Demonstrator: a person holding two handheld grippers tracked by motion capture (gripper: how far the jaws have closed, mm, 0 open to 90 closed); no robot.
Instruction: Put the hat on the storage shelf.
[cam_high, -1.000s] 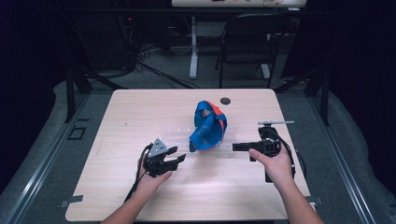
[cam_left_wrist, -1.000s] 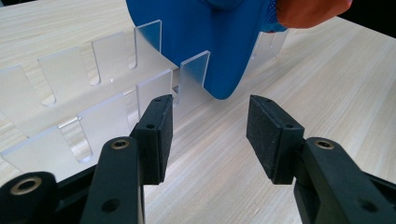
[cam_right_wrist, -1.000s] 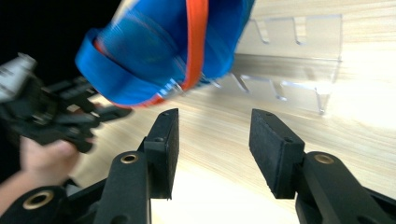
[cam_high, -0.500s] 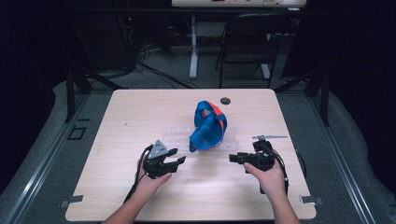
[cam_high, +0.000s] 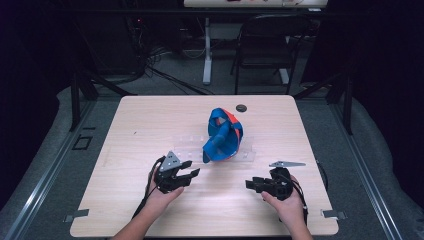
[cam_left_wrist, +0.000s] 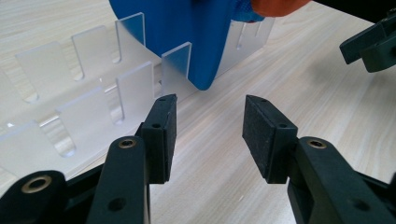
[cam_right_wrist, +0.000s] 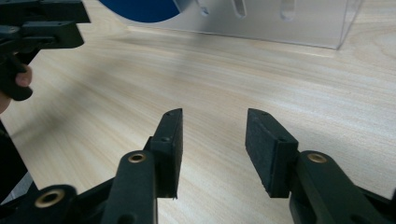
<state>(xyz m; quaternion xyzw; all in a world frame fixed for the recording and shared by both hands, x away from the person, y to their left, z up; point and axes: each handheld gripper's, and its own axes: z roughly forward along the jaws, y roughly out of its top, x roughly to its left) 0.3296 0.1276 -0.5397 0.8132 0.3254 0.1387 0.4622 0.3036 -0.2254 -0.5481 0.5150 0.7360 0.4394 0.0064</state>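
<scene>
Cut off by the top edge of the left gripper view: the blue thing (cam_left_wrist: 187, 37) and an orange part (cam_left_wrist: 275, 5) beside it, shape not to be made out. Hidden behind the blue thing there, part of the clear slotted rack (cam_left_wrist: 135, 84). Too small to identify in the high view: a dark round object (cam_high: 241, 107) on the table (cam_high: 150, 120). Cropped in the right gripper view: rack top, blue thing.

Bare table (cam_high: 150, 125) left, right and near side; clear slotted rack (cam_high: 190, 146) with blue-orange cloth (cam_high: 223, 134) blocks centre.
</scene>
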